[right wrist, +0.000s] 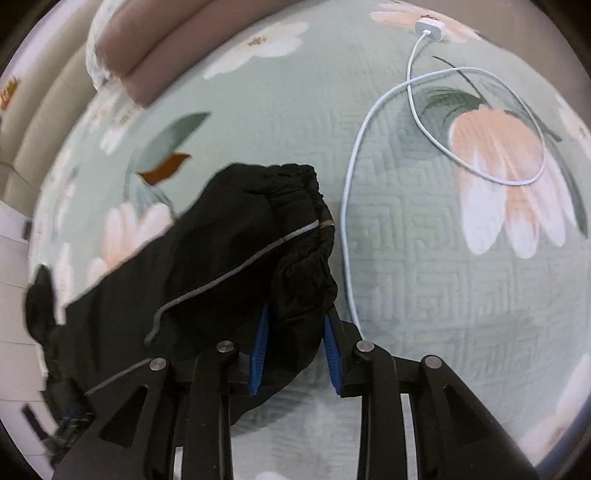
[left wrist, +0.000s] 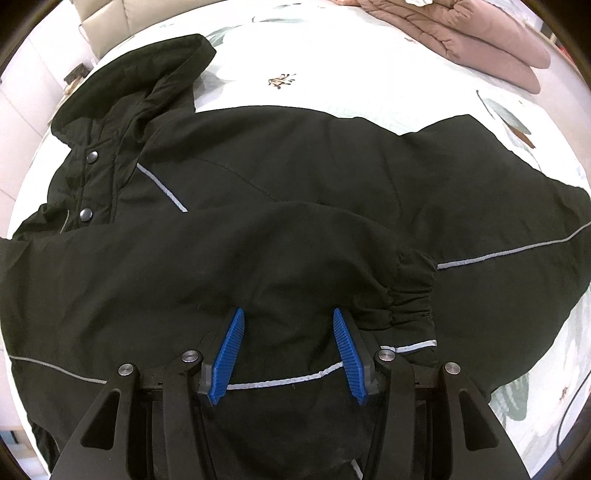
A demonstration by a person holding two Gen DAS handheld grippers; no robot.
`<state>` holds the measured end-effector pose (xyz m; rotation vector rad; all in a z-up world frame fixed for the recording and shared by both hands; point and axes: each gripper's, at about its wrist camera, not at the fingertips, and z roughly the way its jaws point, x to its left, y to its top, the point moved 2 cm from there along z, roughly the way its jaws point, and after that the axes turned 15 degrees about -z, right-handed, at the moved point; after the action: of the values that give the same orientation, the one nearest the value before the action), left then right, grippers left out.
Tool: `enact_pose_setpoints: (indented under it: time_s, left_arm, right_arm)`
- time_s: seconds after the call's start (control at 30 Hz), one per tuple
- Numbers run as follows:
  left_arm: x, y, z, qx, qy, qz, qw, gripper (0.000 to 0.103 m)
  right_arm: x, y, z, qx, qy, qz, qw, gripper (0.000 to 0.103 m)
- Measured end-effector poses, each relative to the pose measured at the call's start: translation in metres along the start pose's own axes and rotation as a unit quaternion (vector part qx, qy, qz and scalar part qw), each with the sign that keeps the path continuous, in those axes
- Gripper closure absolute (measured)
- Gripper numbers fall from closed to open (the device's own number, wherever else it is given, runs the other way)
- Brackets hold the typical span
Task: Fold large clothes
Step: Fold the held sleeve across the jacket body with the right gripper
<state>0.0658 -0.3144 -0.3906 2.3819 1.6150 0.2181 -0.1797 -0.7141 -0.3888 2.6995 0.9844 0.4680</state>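
Our left gripper [left wrist: 288, 314] hangs over the black jacket [left wrist: 295, 177] with its jaws spread wide and nothing between them; the two blue pads [left wrist: 231, 354] stand apart above the fabric, and we cannot tell whether their tips touch it. Directly ahead lies one sleeve folded across the jacket's body, its elastic cuff [left wrist: 410, 291] just right of the right-hand pad. A grey reflective stripe [left wrist: 280, 382] passes between the pads. Farther out, the collar [left wrist: 147, 70] with two snap buttons [left wrist: 92, 157] sits to the upper left. The jacket spreads flat on the floral bedspread [left wrist: 332, 66], with bare spread beyond its far edge and to the right.

Our right gripper [right wrist: 297, 314] is clamped on the other sleeve [right wrist: 221, 258], black cloth bunched between its blue pads [right wrist: 262, 343]. The gathered cuff of this sleeve [right wrist: 299, 184] rises ahead of the fingers, lifted off the spread. Just right of it runs one white charging cable [right wrist: 369, 122], looping to a white plug [right wrist: 430, 29] near the far edge. The bedspread in the right view [right wrist: 443, 295] is open right of the cable.

One folded pinkish-brown quilt [left wrist: 480, 37] rests at the head of the bed, well apart from the jacket. We count one jacket, two sleeves, two cuffs.
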Motion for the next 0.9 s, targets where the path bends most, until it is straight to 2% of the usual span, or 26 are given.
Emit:
enact_pose_setpoints:
  time_s: [0.13,0.23,0.3,0.43,0.5,0.53,0.57,0.6,0.67,0.77,0.83,0.87,0.9]
  left_arm:
    - [0.0,0.001,0.001,0.001,0.001,0.001,1.0,0.051]
    - [0.001,0.002,0.001,0.0,0.002,0.001,1.0,0.051]
    - [0.001,0.002,0.001,-0.002,0.001,0.001,1.0,0.051]
    - [0.0,0.002,0.001,-0.005,-0.001,0.0,1.0,0.051]
    - [0.001,0.0,0.001,-0.006,-0.002,0.0,1.0,0.051]
    - [0.001,0.0,0.001,-0.007,-0.003,0.001,1.0,0.051]
    - [0.001,0.0,0.001,-0.007,-0.003,0.002,1.0,0.051]
    - [0.001,0.0,0.001,-0.007,-0.003,0.003,1.0,0.051]
    - [0.001,0.0,0.001,-0.007,-0.005,0.005,1.0,0.05]
    - [0.001,-0.001,0.0,-0.009,-0.007,0.007,0.9999,0.05]
    - [0.001,-0.002,0.0,-0.013,-0.009,0.008,0.9998,0.05]
    - [0.002,-0.003,0.0,-0.016,-0.01,0.008,0.9998,0.05]
    - [0.002,-0.003,0.0,-0.018,-0.011,0.007,0.9998,0.05]
  right_arm:
    - [-0.005,0.002,-0.009,-0.024,0.054,0.024,0.998,0.055]
    - [-0.002,0.008,-0.006,-0.022,0.073,0.028,0.997,0.053]
    - [0.003,0.009,-0.014,-0.043,0.105,0.028,0.993,0.053]
    - [0.004,0.011,-0.03,-0.082,0.198,0.048,0.976,0.05]
    - [0.006,0.014,-0.032,-0.092,0.25,0.05,0.963,0.046]
    - [0.009,0.018,-0.03,-0.093,0.266,0.046,0.958,0.04]
    - [0.013,0.022,-0.027,-0.089,0.255,0.035,0.962,0.031]
    - [0.015,0.026,-0.023,-0.082,0.223,0.025,0.971,0.029]
    - [0.018,0.032,-0.006,-0.057,0.175,0.014,0.983,0.028]
    - [0.016,0.032,0.022,-0.028,0.14,0.025,0.989,0.028]
    - [0.012,0.029,0.035,-0.015,0.113,0.037,0.993,0.033]
    - [0.01,0.028,0.038,-0.014,0.105,0.047,0.993,0.041]
    - [0.007,0.026,0.038,-0.016,0.098,0.055,0.993,0.045]
